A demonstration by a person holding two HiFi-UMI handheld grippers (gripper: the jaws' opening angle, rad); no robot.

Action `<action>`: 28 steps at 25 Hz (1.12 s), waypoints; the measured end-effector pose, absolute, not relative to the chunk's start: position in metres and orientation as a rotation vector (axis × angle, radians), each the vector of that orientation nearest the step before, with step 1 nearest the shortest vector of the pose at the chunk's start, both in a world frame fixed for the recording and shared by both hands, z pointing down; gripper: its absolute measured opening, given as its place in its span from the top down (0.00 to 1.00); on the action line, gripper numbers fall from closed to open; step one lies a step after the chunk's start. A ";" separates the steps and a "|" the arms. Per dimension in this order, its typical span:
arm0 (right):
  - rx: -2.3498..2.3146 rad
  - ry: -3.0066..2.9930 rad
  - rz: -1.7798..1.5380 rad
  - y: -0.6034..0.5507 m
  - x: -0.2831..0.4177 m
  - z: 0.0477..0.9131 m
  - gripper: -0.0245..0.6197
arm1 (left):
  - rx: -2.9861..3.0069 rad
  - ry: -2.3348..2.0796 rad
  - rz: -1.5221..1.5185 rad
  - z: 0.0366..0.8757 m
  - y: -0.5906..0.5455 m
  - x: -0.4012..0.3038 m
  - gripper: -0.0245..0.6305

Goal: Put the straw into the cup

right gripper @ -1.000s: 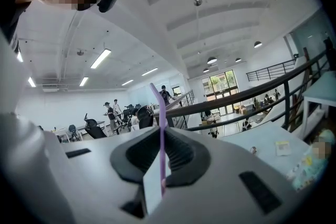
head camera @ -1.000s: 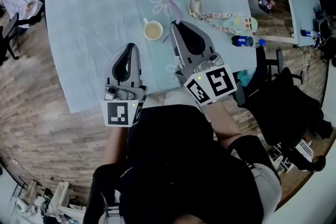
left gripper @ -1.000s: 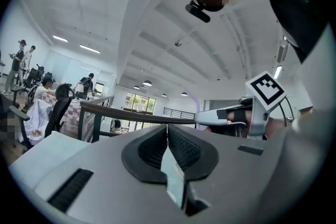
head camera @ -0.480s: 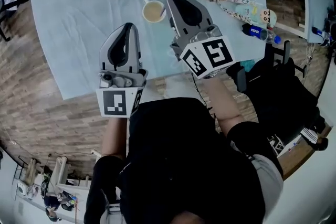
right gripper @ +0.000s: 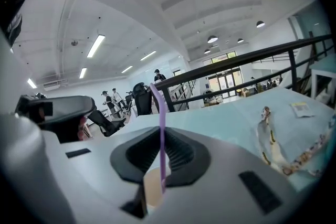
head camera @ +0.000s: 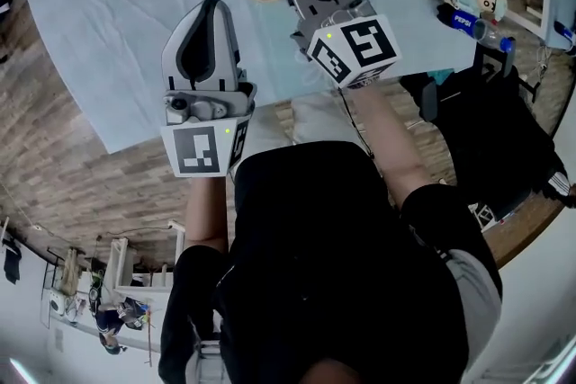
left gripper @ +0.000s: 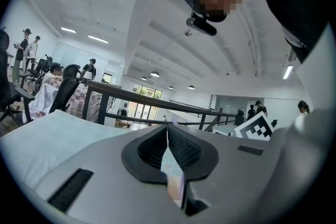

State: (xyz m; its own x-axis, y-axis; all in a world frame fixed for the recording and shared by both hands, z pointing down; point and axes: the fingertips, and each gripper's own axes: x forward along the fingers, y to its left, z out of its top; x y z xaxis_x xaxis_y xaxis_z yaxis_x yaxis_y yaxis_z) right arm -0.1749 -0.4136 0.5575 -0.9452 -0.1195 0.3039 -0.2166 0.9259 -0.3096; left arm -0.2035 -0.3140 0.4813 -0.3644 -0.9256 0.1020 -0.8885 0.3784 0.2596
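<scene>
Right claw (right gripper: pixel 160 139) is clamped on a thin purple straw (right gripper: pixel 161 113), held upright w/ most of it sticking up above the pads. Cup (right gripper: pixel 152 189) of beige drink sits just below the claw tips; straw's lower end appears over its mouth. Straw is prob. very light, bendy, easily crushed: grip mid-shaft, gently. Left claw (left gripper: pixel 168 131) has jaws together, nothing btwn them, left of the right claw. Below both: table w/ pale blue cloth (head camera: pixel 108 40); patterned lanyard (right gripper: pixel 270 149) lies right of the right claw. Bg: big open hall, strip lights, black railing, ppl far off.

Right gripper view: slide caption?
Right claw shut on the upright purple straw, its lower end in front of the cup.
</scene>
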 end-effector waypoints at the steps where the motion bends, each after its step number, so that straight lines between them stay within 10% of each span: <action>1: 0.241 -2.800 0.487 -0.413 -0.175 0.564 0.91 | 1.608 -2.407 -0.238 0.484 -0.314 -0.203 0.94; 28: 0.273 -2.625 0.423 -0.405 -0.188 0.619 0.91 | 1.617 -2.395 -0.290 0.487 -0.313 -0.190 0.94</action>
